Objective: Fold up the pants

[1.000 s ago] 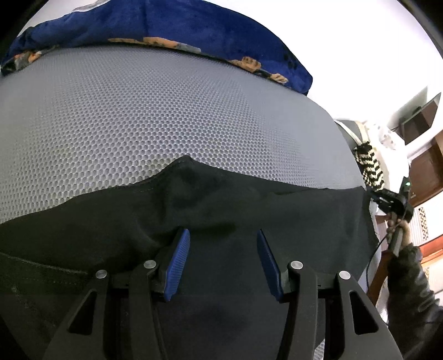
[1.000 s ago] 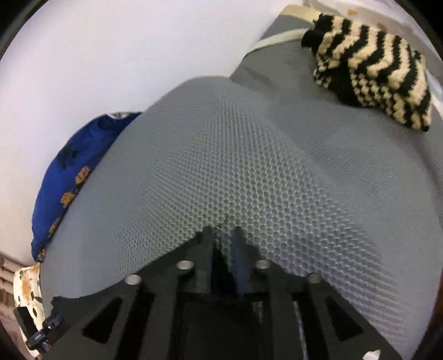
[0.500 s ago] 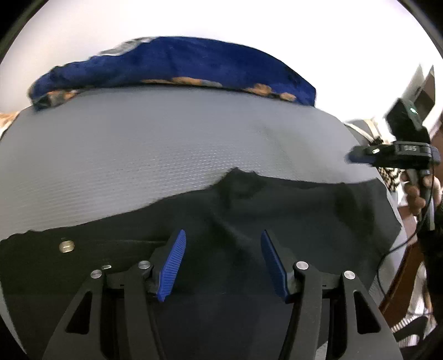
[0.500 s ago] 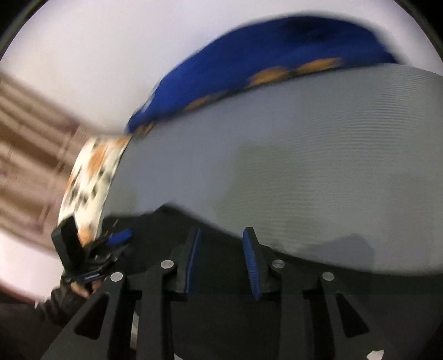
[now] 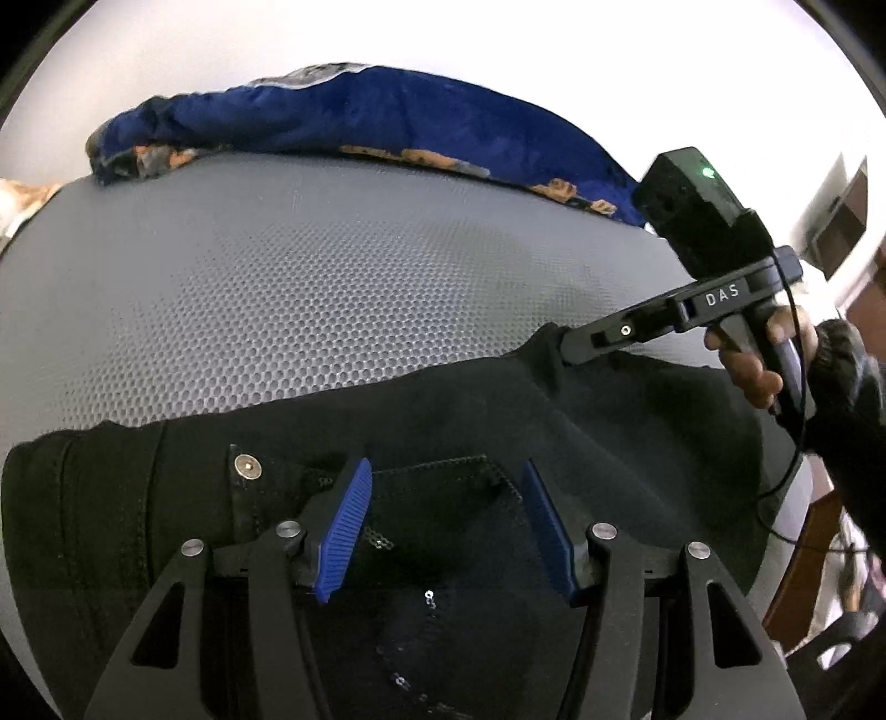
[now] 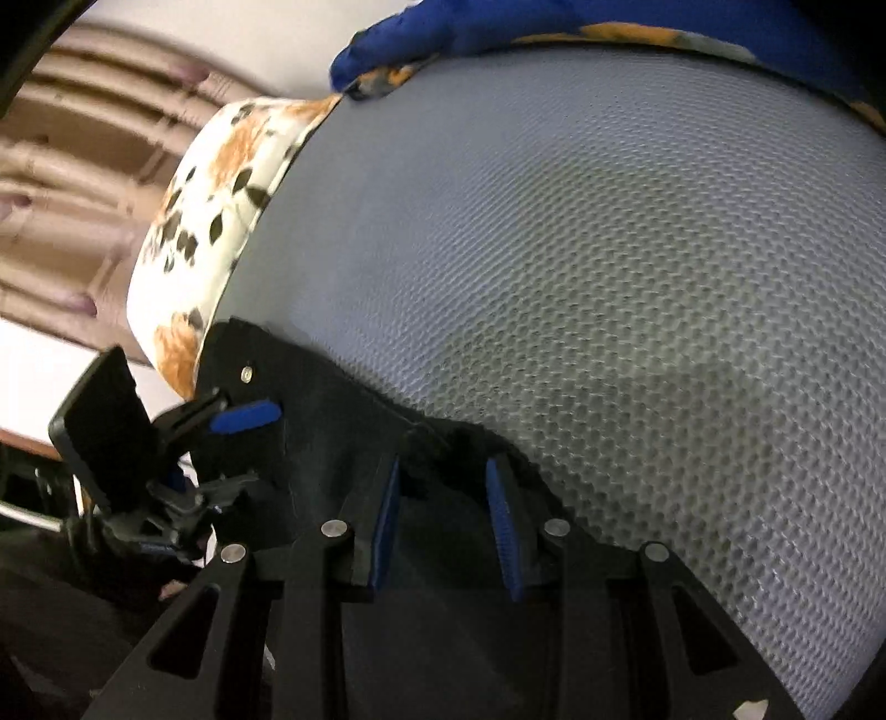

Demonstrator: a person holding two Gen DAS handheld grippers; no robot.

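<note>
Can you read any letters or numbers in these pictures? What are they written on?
"DAS": white letters on the black body of the right gripper, seen from the left wrist camera.
No other words or numbers show: none on the black pants, the blue blanket, the grey mesh mattress or the left gripper.

The black fabric pants (image 5: pixel 454 421) run off the near edge in both views — their full length is hidden. The blue orange-patterned blanket (image 6: pixel 554 27) is cut by the far edge, and the beige background at far left is blurred.
</note>
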